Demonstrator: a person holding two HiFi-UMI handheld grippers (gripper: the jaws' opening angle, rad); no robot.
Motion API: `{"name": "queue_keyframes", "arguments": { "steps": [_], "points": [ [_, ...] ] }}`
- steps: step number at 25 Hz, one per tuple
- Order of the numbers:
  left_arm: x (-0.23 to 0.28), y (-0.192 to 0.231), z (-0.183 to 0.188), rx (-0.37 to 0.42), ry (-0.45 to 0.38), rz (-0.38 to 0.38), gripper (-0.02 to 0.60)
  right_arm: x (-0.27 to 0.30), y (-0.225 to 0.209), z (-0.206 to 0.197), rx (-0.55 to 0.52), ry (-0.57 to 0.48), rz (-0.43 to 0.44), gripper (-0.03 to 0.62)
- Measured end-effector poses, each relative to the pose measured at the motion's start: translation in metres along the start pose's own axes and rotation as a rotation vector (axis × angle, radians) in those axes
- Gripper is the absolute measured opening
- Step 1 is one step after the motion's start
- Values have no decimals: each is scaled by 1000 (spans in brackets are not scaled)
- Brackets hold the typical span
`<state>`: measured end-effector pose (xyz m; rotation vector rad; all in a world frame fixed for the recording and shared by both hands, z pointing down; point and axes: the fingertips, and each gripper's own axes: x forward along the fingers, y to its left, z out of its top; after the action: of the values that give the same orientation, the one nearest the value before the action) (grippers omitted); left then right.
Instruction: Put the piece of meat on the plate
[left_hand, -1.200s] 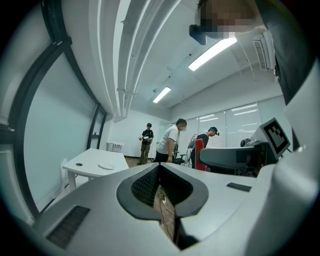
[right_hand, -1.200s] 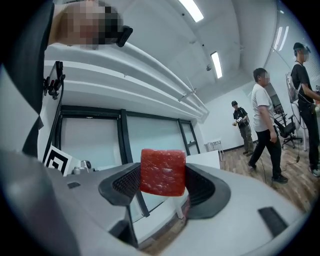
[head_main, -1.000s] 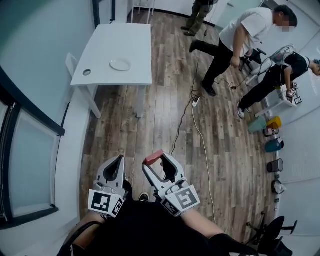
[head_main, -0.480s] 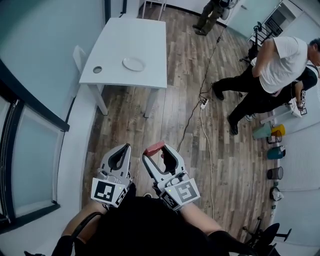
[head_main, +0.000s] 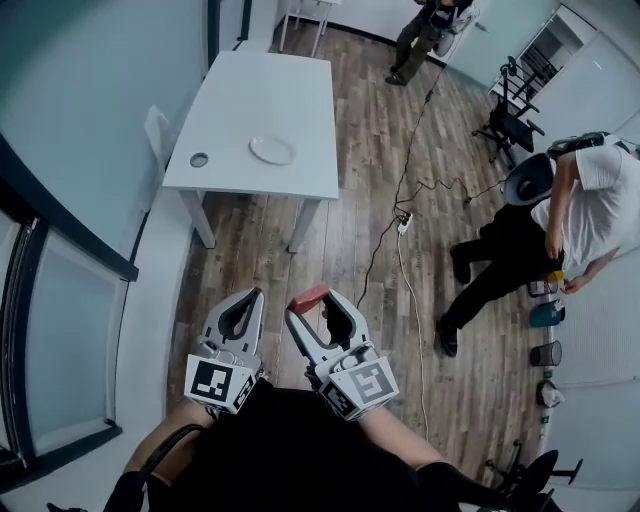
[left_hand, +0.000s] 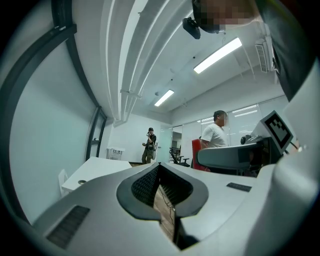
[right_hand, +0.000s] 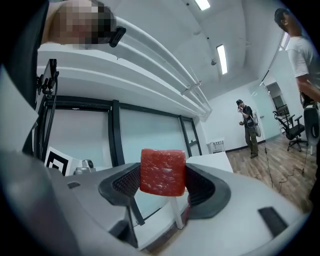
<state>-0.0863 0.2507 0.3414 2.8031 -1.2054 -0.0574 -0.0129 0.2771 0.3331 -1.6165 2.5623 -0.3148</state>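
Short of table (head_main: 300, 90), nearer than before: meat (head_main: 307, 297) clamped in right gripper (head_main: 309, 303); left gripper (head_main: 248, 298) closed, empty; plate (head_main: 272, 150) by near edge, unreached.

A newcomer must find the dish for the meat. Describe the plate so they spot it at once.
Find the white table on the wood floor, against the wall. Near its closer edge lies the plate, round, flat and white. Its only neighbour is a much smaller dark round spot to its left in the head view.
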Motion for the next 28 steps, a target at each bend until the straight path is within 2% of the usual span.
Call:
{"name": "queue_keyframes", "arguments": {
  "steps": [9,19,28],
  "points": [
    [3,26,-3,-17,6,0,3,27,8,-6,-25,-5,3,279],
    [23,32,-12,-15,43,-8,3,36,-18,-7,31,8,-41,279],
    [57,43,-9,-22,54,34,3,70,-45,13,25,-3,16,279]
  ]
}}
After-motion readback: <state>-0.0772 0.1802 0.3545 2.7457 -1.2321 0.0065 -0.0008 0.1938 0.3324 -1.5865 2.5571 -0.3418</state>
